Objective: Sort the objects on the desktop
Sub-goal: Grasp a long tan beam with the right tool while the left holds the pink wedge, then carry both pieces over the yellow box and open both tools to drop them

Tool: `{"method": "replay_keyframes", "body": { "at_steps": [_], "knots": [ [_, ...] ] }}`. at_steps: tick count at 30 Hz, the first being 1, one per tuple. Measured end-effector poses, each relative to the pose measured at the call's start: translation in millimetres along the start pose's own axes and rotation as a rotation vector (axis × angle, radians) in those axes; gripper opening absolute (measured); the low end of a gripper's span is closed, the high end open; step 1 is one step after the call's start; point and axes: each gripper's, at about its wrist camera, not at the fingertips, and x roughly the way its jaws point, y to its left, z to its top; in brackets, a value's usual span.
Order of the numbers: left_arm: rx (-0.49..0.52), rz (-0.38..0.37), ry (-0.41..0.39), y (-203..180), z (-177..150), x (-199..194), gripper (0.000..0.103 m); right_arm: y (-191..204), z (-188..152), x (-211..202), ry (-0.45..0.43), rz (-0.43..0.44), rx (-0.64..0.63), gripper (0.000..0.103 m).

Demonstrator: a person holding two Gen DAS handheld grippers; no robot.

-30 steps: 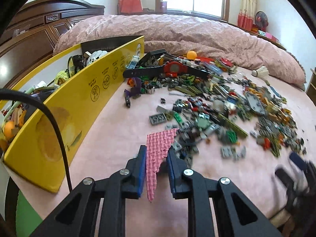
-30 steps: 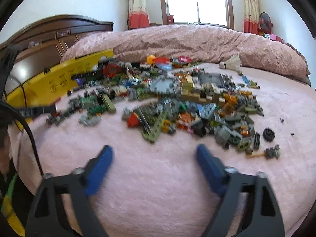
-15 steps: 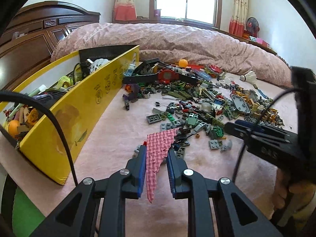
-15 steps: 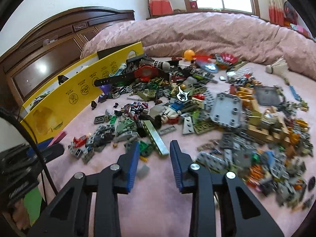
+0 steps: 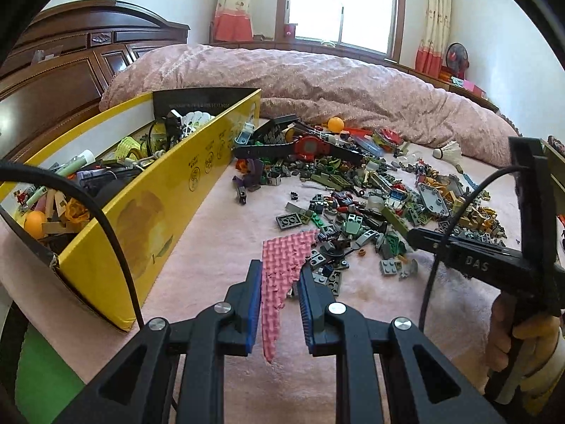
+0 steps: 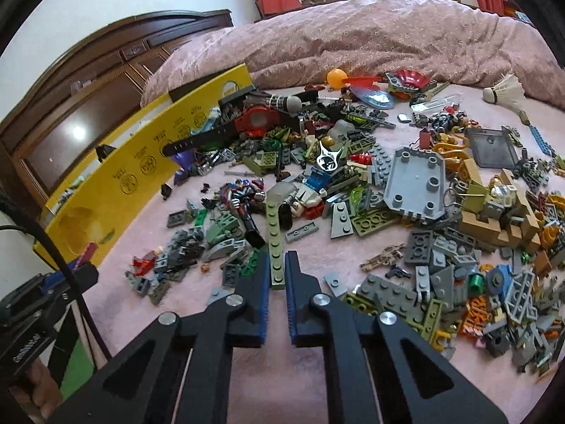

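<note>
My left gripper (image 5: 280, 268) is shut on a pink textured foam wedge (image 5: 286, 251), held just above the pink bedspread beside the yellow box (image 5: 169, 190). The box holds several sorted items. To the right, a pile of toy bricks (image 5: 370, 205) spreads across the bed. My right gripper (image 6: 277, 258) hangs over the near edge of that brick pile (image 6: 388, 194). Its jaws are closing, and the pads press on the near end of a long olive studded plate (image 6: 273, 226). The right gripper (image 5: 459, 251) also shows from the side in the left wrist view, held by a hand.
A bunched pink quilt (image 5: 335, 81) lies behind the pile, with a dark wooden headboard (image 5: 70, 56) at the left. A black strap with a red dial (image 6: 254, 120), an orange ball (image 6: 334, 77) and a shuttlecock (image 6: 503, 93) lie at the pile's far side. Bare bedspread (image 5: 226, 233) lies between box and pile.
My right gripper swung left over the pile and went from wide open to shut on the olive plate. It came into the left wrist view. The left gripper still holds the pink wedge.
</note>
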Motion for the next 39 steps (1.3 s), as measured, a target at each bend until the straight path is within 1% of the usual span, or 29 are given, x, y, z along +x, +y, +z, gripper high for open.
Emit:
{"method": "replay_keyframes", "body": {
  "at_steps": [4,6,10,15,19,21,24,26,28,32,37,39],
  "knots": [
    [0.002,0.002,-0.007,-0.5,1.3,-4.1,0.020,0.2,-3.3,-16.7,-0.014,0.028,0.032,0.008],
    [0.005,0.003,-0.009,-0.8,0.8,-5.4,0.020,0.1,-10.9,-26.9,-0.005,0.047,0.059,0.008],
    [0.006,0.001,-0.002,-2.5,-0.1,-3.9,0.020,1.6,-30.9,-35.4,0.035,0.080,0.062,0.008],
    [0.000,-0.011,0.010,-4.0,-0.6,-2.0,0.020,6.1,-44.6,-23.6,0.069,0.037,0.027,0.010],
    [0.017,0.010,-0.005,-5.0,-0.1,-5.7,0.020,9.8,-45.3,-17.4,0.054,0.017,-0.012,0.010],
    [0.012,0.010,-0.010,-3.9,0.1,-8.1,0.020,9.0,-46.2,-16.3,0.047,0.014,-0.007,0.009],
    [0.004,0.017,-0.024,-0.4,2.6,-15.2,0.020,8.8,-45.2,-25.2,0.017,0.020,-0.001,0.008],
    [-0.012,0.019,-0.034,5.0,5.9,-21.5,0.020,8.7,-42.4,-33.3,-0.004,0.041,0.007,0.008],
    [-0.027,0.029,-0.045,11.9,9.9,-29.6,0.020,9.1,-37.1,-42.7,-0.025,0.080,0.022,0.008],
    [-0.045,0.097,-0.076,31.0,21.7,-48.9,0.020,17.2,-24.6,-53.5,-0.050,0.139,0.025,0.008],
    [-0.094,0.153,-0.120,64.5,38.8,-69.1,0.020,43.8,-5.7,-51.9,-0.054,0.215,-0.009,0.008],
    [-0.100,0.189,-0.145,78.3,45.6,-73.7,0.020,58.5,1.9,-47.4,-0.049,0.254,-0.021,0.008]
  ]
}}
